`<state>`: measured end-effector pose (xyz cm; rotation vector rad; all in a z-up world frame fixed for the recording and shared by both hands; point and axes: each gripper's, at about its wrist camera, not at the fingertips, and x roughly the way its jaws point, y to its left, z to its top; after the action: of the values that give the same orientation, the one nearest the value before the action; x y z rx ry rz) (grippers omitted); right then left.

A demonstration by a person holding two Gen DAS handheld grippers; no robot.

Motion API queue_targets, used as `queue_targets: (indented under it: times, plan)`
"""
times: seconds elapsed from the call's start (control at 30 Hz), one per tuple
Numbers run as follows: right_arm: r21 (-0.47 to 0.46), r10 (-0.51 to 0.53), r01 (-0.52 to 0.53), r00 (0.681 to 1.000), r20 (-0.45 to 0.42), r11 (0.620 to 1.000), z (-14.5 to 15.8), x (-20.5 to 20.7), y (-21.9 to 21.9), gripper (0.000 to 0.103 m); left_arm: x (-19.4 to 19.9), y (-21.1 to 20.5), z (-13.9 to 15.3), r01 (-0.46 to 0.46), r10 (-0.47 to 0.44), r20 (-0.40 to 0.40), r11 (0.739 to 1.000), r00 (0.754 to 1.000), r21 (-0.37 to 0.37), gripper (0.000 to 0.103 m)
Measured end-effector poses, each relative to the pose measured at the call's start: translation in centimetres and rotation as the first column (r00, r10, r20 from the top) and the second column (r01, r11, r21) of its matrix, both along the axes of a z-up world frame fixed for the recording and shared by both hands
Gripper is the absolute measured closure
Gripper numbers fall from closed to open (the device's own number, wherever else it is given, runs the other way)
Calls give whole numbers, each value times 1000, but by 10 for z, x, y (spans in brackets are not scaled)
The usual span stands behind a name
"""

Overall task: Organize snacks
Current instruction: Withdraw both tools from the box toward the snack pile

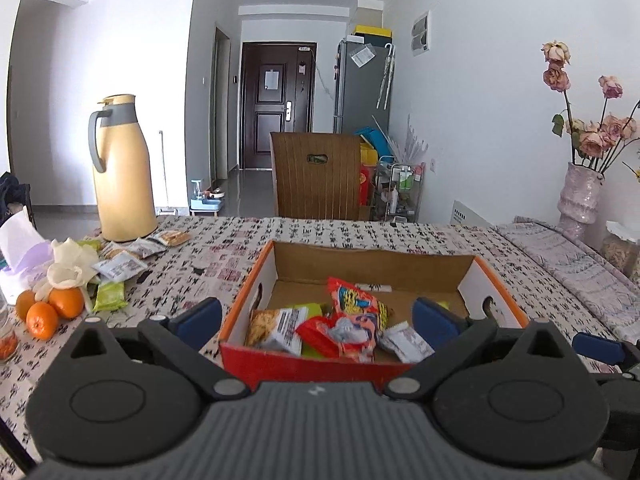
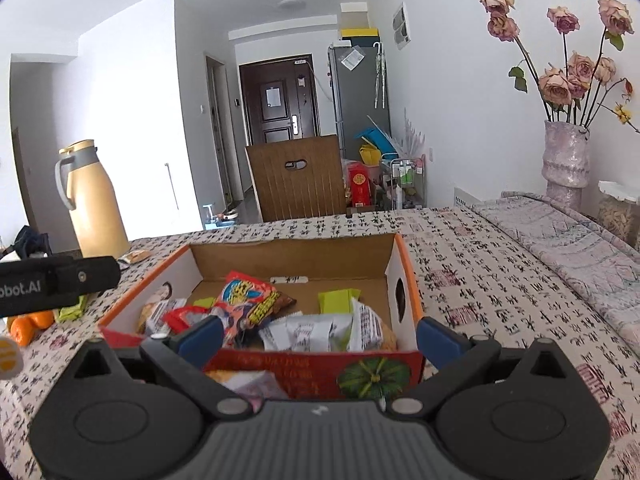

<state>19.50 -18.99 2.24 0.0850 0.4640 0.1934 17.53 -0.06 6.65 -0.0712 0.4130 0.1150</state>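
A cardboard box (image 1: 312,362) with an orange rim and red front wall sits mid-table, holding several packets. Among them are a red-orange bag (image 1: 354,300), a white-labelled packet (image 1: 280,326) and a small white one (image 1: 404,342). My left gripper (image 1: 316,316) hovers open over the box's near wall, nothing between its fingers. In the right wrist view the box (image 2: 312,370) lies straight ahead with the red bag (image 2: 248,296) and white packets (image 2: 312,332) inside. My right gripper (image 2: 320,338) is open and straddles the near right corner. A pale packet (image 2: 250,386) lies just in front of the box.
Loose packets (image 1: 120,268), a green one (image 1: 109,296) and oranges (image 1: 52,312) lie at the table's left, beside a tissue pack (image 1: 20,252) and a tall yellow thermos (image 1: 122,168). A vase of dried roses (image 1: 580,204) and a jar (image 1: 620,250) stand right. A wooden chair (image 1: 320,176) is behind.
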Motion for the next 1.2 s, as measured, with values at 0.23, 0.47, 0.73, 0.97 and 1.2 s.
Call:
queue_targets:
  times: [0.23, 0.47, 0.73, 0.97, 1.2]
  plan:
    - [-11, 10, -10, 1000, -23, 1000, -6, -24, -2, 0, -25, 4, -8, 2, -2, -26, 1000, 1000, -11, 0]
    - [-31, 33, -35, 998, -58, 999, -18, -46, -2, 0, -45, 8, -21, 28, -28, -64, 1000, 998, 0, 0]
    - [-42, 45, -51, 990, -130, 998, -38, -64, -10, 0, -64, 18, -47, 37, -39, -137, 999, 990, -17, 0]
    - [-49, 57, -67, 981, -187, 997, -54, -71, -12, 0, -78, 25, -66, 29, -36, -196, 999, 980, -40, 0]
    - [-52, 65, -78, 974, -217, 996, -61, -68, -8, 0, -78, 27, -70, 28, -36, -211, 999, 977, -41, 0]
